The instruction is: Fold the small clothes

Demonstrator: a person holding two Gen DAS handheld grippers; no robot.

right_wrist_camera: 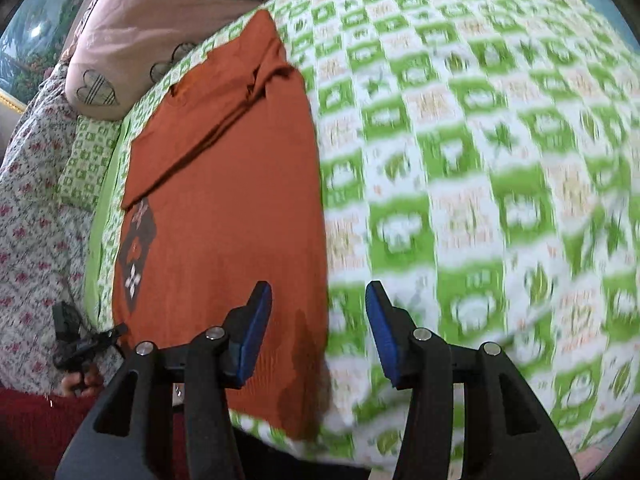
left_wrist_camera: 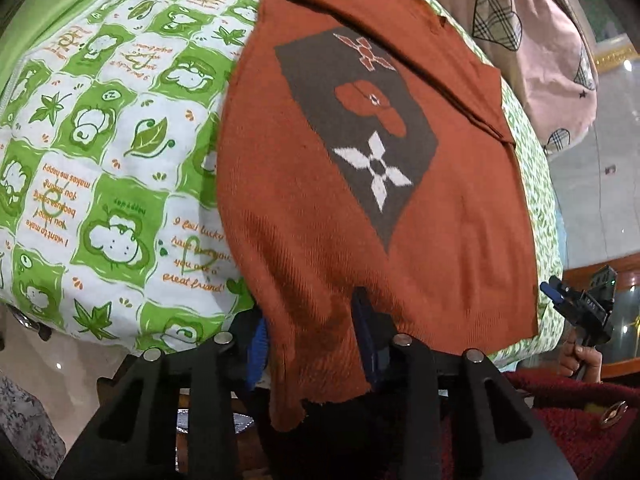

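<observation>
A rust-orange knit sweater with a dark panel of flower shapes lies flat on a green-and-white printed bed cover. One sleeve is folded across its chest. My left gripper is at the near hem. A corner of the hem hangs loosely between its blue pads, which stand apart. My right gripper hovers open over the sweater's right edge and the bed cover, with nothing between its pads. Each gripper also shows in the other's view: right gripper, left gripper.
A pink pillow with plaid hearts sits beyond the sweater's collar. A floral cloth lies at the left. Dark red fuzzy fabric lies below the bed's near edge, by a person's hand.
</observation>
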